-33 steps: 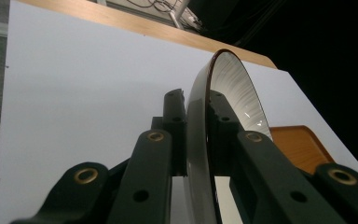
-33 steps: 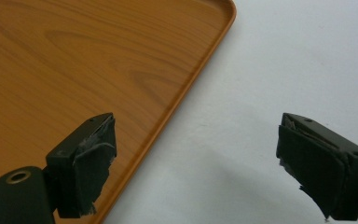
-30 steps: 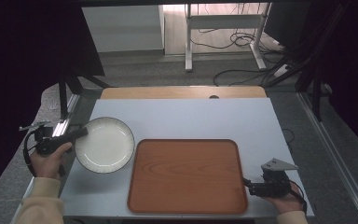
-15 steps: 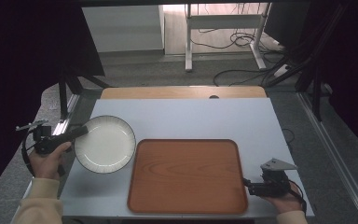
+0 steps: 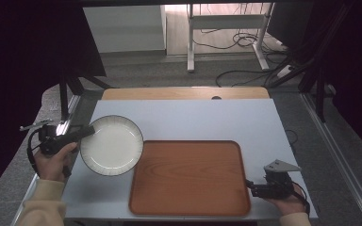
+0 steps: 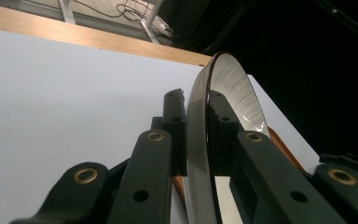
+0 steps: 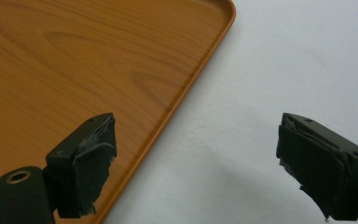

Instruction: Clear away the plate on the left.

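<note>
2 jaws of the left tool [image 6: 196, 140] clamp the white plate's [image 5: 111, 145] rim; the right tool [image 7: 196, 168] gapes beside the tray [image 5: 188, 176].

Black tongs [image 5: 90, 132] with brass rivets, trailing black cables; beige sleeves [image 5: 42, 207] on both arms.

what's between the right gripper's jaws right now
Nothing is gripped: the right gripper view shows the right gripper open over bare table, straddling the wooden tray edge.

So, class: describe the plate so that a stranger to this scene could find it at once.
Start at the white table and find the big wooden tray. Just off its left edge is the plate: round, white, dark-rimmed, with the left gripper clamped on its rim, unlike the bare rectangular tray.
</note>
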`<state>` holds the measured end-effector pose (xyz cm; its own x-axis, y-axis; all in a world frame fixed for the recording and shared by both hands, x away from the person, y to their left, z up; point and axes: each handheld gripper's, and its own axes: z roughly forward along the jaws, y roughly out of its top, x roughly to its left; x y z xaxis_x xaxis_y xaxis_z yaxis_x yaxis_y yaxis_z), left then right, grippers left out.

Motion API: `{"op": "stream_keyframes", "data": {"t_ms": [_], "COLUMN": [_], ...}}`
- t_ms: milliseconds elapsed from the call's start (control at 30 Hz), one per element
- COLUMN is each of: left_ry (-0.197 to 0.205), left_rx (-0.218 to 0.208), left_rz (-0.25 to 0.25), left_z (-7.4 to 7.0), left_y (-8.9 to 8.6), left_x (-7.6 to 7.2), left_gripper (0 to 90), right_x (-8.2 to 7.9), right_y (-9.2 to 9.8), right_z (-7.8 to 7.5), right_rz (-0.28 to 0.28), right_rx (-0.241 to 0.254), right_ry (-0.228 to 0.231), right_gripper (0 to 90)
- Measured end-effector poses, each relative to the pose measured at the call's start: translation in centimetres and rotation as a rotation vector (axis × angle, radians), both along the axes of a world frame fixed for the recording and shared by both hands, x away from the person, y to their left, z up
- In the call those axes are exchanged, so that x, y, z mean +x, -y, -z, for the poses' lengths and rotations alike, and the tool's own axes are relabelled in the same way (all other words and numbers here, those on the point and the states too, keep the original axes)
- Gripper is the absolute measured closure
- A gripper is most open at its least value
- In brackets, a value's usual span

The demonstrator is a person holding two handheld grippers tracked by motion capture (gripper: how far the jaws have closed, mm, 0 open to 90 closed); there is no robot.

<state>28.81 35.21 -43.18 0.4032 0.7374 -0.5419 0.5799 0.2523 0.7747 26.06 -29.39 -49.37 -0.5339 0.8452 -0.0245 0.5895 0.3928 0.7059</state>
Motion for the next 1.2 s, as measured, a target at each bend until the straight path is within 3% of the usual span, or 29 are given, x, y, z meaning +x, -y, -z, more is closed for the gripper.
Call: {"op": "stream_keyframes", "data": {"t_ms": [300,1200], "left_ry": [0.016,0.006], "left_rx": [-0.017,0.009], "left_rz": [0.026,0.147], "left_z": [-0.4,-0.3], "left_y": [1.0,5.8], "left_x": [-0.1,0.5], "left_gripper": [80.8,80.6], "right_x": [0.0,0.0], "right_y": [0.0,0.1], "right_z": [0.0,0.0], "right_rz": [0.001,0.005], "right_rx": [0.001,0.004], "right_ry": [-0.002,-0.001], "right_gripper": [12.4,12.4]}}
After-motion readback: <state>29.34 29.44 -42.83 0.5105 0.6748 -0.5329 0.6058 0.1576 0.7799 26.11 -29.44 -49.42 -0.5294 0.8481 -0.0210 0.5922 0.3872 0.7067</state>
